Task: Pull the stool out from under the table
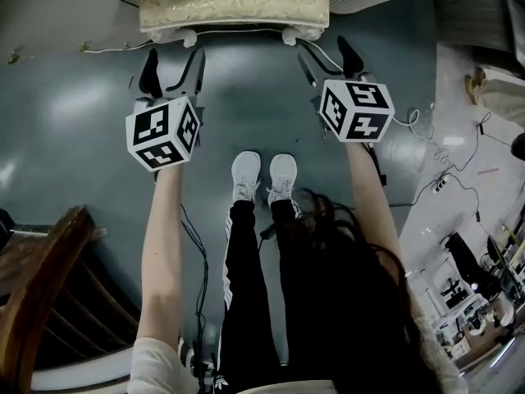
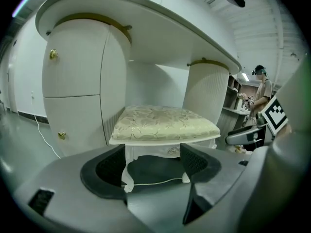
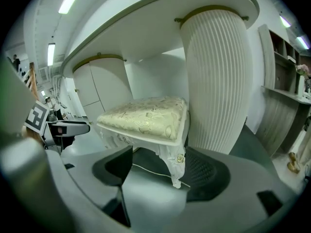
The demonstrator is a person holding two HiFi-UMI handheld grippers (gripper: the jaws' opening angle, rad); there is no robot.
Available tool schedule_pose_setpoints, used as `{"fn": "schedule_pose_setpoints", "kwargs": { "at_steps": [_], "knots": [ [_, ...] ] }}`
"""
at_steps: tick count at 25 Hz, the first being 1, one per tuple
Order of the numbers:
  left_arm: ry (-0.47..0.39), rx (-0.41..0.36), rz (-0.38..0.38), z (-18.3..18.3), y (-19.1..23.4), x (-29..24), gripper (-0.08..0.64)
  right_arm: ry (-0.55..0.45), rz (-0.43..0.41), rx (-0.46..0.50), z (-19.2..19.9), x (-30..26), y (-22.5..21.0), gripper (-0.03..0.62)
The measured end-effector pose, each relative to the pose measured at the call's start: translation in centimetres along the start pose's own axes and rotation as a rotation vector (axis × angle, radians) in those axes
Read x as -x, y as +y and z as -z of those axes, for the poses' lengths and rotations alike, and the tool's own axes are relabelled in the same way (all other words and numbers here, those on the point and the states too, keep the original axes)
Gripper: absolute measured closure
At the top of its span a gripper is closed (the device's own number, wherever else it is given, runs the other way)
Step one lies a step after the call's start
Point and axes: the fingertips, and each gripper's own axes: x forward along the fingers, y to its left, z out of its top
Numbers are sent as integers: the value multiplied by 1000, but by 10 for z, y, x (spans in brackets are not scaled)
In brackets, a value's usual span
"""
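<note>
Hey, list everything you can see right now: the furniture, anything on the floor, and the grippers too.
stool: one, cream patterned cushion on white carved legs, tucked under the table
table: one, white with gold trim, over the stool
knobs: two, gold, on the table's front, left of the stool
cable: one, white, on the floor by the stool's legs
wooden chair: one, brown, lower left of the head view
other person: one, light top, far background
shoes: two, white, on the floor facing the stool
left gripper: one, grey with black jaws, jaws apart, empty
right gripper: one, same colours, jaws apart, empty
</note>
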Motion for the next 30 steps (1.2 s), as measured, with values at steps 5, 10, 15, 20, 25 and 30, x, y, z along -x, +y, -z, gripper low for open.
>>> {"fn": "schedule_pose_setpoints", "kwargs": {
  "at_steps": [5,10,15,20,25,30],
  "knots": [
    [53,39,-35,16,29,-19,216,49,-2,1,18,-19,-1,259],
    [123,14,-65,33,62,-45,201,82,20,4,23,-43,-16,258],
    [182,-10,-85,50,84,-70,200,148,20,67,36,-64,-24,258],
    [222,-38,-78,62,95,-85,201,145,22,32,40,-74,-31,258],
    [259,-40,-58,78,96,-90,201,158,14,35,48,-79,-30,258],
    [279,-78,-65,82,102,-100,201,179,27,44,54,-90,-32,259]
  ]
}}
